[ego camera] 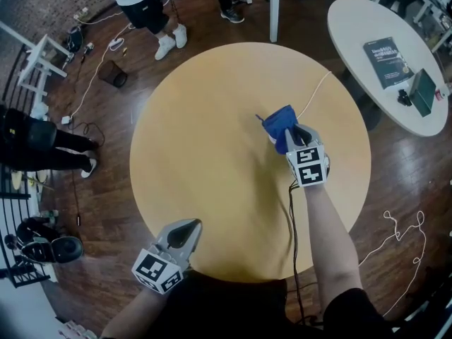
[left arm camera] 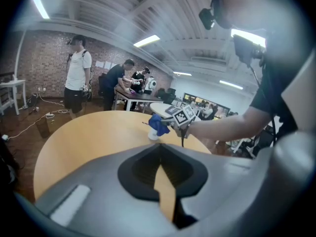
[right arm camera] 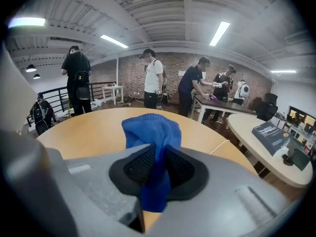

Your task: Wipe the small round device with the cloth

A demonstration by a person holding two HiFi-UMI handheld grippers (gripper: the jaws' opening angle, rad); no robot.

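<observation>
The left tongs point(ego camera: 189, 226) are hanging over the round bench's point(ego camera: 212, 104) seven o'clock edge, jaws closed together with nothing between them. Just toward three o'clock from the bench's centre, the small round device point(left arm camera: 153, 135) is sitting on the wood. It is showing only as a low white shape in the left gripper view, with the blue cloth point(ego camera: 277, 122) bunched right over it. A thin white cable point(ego camera: 316, 92) is running toward one o'clock. The right tongs point(ego camera: 289, 137) are pinching the cloth's gathered tail.
</observation>
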